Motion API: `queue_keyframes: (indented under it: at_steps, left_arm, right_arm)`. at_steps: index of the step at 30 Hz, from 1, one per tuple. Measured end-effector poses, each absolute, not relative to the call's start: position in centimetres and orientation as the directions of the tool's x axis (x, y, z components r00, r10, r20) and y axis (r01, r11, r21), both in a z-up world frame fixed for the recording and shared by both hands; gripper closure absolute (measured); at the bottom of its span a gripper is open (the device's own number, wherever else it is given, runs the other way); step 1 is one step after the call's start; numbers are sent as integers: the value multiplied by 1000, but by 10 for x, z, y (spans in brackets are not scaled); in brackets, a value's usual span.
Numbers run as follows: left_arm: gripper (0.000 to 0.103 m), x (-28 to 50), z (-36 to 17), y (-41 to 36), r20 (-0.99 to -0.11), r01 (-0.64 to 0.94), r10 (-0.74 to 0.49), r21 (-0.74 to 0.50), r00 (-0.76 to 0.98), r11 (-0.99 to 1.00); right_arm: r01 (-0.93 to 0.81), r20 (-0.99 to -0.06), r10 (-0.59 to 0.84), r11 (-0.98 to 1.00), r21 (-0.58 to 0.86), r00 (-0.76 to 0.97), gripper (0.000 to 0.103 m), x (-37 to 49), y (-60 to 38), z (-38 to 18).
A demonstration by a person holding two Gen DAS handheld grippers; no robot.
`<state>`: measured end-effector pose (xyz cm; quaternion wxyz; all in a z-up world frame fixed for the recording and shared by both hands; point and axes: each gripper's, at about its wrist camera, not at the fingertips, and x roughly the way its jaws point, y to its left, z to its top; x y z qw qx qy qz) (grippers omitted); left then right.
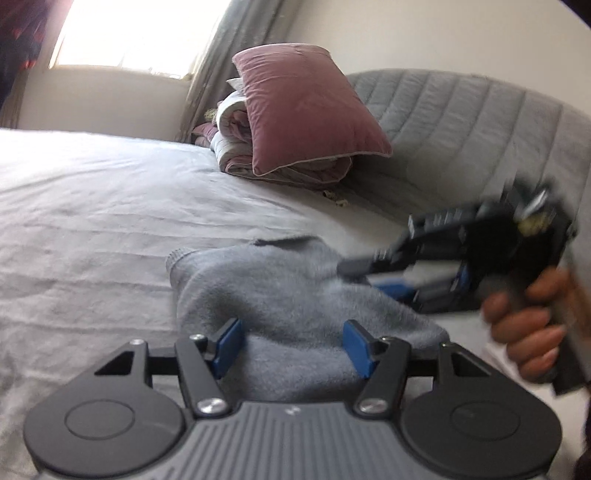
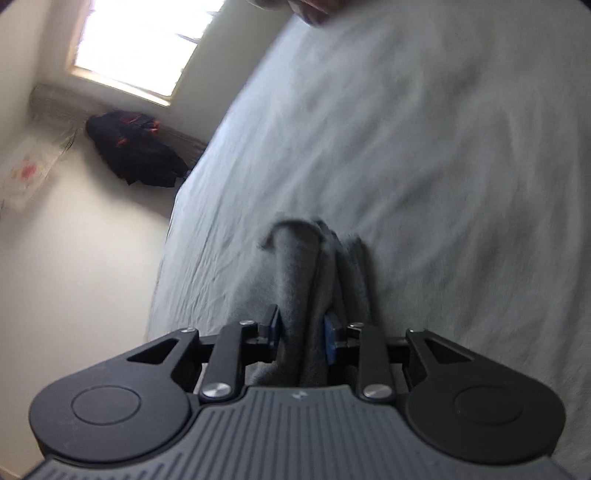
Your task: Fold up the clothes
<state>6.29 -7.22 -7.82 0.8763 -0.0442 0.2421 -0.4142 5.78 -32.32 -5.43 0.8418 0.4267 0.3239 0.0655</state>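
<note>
Presently catalogued: two grippers, one grey garment, one bed.

Left gripper [image 1: 291,347]: jaws parted wide, blue pads [image 1: 227,345] standing either side of the near end of the grey garment [image 1: 273,291]; whether they press the cloth cannot be told.

Right gripper [image 2: 301,332]: jaws drawn in on a bunched fold of the same garment, pads pinching it; in the left view it comes in from the right, blurred, a person's hand [image 1: 532,325] around its grip.

Garment: one, fleecy grey, lying on the bed sheet [image 1: 92,221], long axis running from the left gripper away toward the head of the bed, ribbed edge at the far-left corner.

Beyond: one pink pillow [image 1: 306,107] on one rolled quilt [image 1: 236,147], one grey padded headboard [image 1: 461,122], one window [image 1: 140,33], one dark garment [image 2: 136,147] below the window.
</note>
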Motion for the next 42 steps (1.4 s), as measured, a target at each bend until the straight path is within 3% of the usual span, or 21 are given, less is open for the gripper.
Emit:
queue_keyframes:
  at_steps: [5, 7, 9, 17, 24, 31, 35, 38, 42]
  left_arm:
    - [42, 48, -75, -80, -370, 715, -722, -185, 585, 674]
    - [42, 41, -73, -81, -349, 721, -719, -153, 601, 676]
    - [42, 34, -70, -83, -345, 733, -720, -116, 603, 670]
    - [42, 20, -76, -85, -410, 776, -717, -35, 564, 630]
    - [42, 18, -64, -83, -413, 787, -723, -23, 554, 617]
    - [42, 17, -70, -101, -428, 799, -738, -58, 522, 599]
    - [42, 3, -82, -106, -431, 800, -728, -23, 533, 599]
    - [40, -5, -78, -105, -439, 840, -761, -23, 478, 542]
    - [37, 7, -59, -90, -426, 874, -811, -89, 401, 478]
  right_arm:
    - [8, -441, 278, 839, 544, 853, 71, 36, -288, -18]
    - [-72, -407, 318, 854, 515, 856, 71, 38, -273, -12]
    - [-105, -433, 335, 874, 474, 837, 71, 39, -261, -13]
    - [-100, -679, 273, 954, 283, 681, 72, 38, -265, -39]
    - [-136, -734, 246, 969, 207, 633, 72, 24, -270, -41]
    - [-78, -674, 214, 971, 226, 707, 71, 22, -280, -28]
    - [-56, -614, 181, 975, 216, 768, 63, 28, -276, -25]
    - [-59, -579, 182, 973, 224, 795, 63, 33, -271, -25]
    - [-30, -512, 162, 966, 257, 844, 63, 37, -267, -25]
